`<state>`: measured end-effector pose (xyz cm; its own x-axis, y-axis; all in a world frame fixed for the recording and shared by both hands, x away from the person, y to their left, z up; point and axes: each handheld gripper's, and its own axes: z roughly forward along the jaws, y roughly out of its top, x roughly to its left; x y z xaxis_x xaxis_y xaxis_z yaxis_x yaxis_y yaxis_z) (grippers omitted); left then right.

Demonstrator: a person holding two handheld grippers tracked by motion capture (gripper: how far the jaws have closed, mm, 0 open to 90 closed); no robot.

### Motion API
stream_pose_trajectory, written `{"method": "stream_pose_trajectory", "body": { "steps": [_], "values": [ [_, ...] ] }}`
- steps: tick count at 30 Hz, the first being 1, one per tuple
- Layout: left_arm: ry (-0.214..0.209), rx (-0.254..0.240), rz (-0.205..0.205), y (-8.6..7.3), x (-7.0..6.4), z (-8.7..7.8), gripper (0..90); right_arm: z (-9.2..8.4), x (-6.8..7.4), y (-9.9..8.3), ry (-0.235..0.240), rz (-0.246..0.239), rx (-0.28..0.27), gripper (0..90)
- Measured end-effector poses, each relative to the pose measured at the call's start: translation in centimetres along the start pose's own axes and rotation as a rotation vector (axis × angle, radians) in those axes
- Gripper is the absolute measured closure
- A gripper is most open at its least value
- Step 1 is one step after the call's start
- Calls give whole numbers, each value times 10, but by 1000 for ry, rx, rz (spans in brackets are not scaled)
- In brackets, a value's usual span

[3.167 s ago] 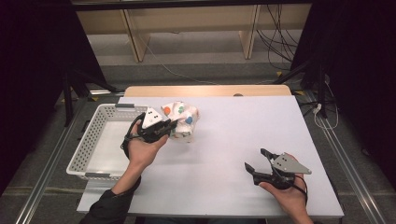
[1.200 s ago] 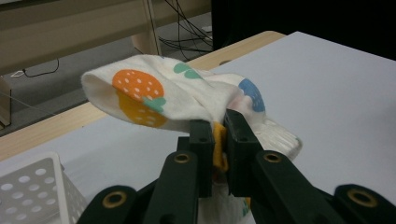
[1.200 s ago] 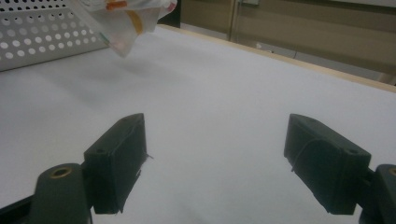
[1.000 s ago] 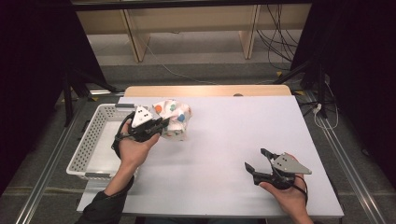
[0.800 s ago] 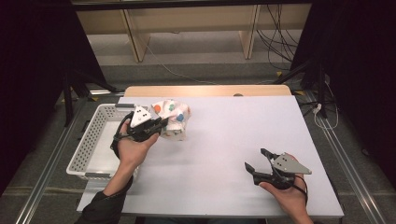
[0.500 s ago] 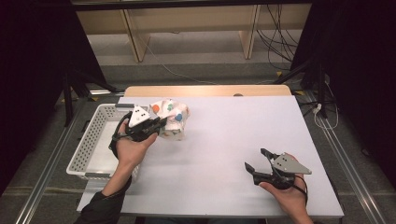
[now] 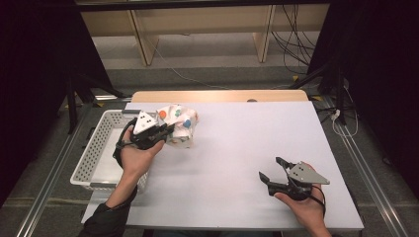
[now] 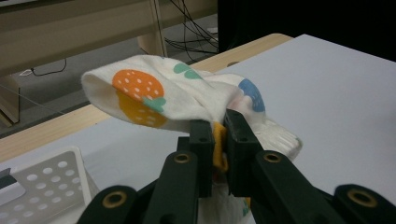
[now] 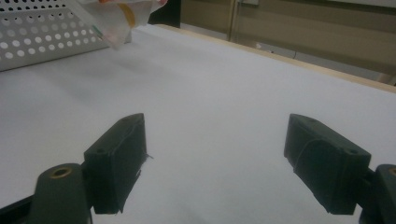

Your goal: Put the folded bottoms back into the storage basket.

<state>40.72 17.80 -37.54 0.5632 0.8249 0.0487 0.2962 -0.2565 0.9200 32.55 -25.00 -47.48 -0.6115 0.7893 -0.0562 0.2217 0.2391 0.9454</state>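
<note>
Left hand-held gripper point(image 7: 165, 131) pinching cloth point(image 7: 179, 123) beside basket point(image 7: 94, 160) rim

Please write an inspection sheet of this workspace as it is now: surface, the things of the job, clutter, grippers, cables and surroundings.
Surface: white table, wooden strip at its far edge.
Job's things: white cloth with fruit print, bunched, lifted near the table's left side; white perforated basket at the left edge, its inside looks bare.
Clutter: nothing seen.
Grippers: left gripper shut on the cloth, beside the basket; right gripper open, holding nothing, low over the table's near right part.
Cables: black cables on the floor beyond the table; a white cable at the right.
Surroundings: wooden shelf frame behind, dark curtains on both sides.
</note>
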Motion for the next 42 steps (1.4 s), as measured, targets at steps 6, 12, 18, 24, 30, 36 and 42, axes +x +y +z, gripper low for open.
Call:
{"method": "stream_pose_trajectory", "body": {
  "steps": [6,12,18,24,30,36,42],
  "values": [
    [6,-4,-2,0,2,-2,824,0,0,0,1,1,0,218],
    [13,-5,-5,0,5,-4,824,0,0,0,1,1,0,217],
    [18,-8,-7,0,7,-6,823,0,0,0,-2,-2,5,219],
    [25,-8,-10,-1,9,-8,824,0,0,0,-1,1,-2,218],
    [30,-11,-11,-1,11,-9,824,0,0,0,-1,0,3,218],
    [35,-12,-15,-1,14,-12,824,0,0,0,-1,0,3,218],
    [42,-15,-18,-1,16,-14,824,1,0,0,0,0,2,218]
  ]
}}
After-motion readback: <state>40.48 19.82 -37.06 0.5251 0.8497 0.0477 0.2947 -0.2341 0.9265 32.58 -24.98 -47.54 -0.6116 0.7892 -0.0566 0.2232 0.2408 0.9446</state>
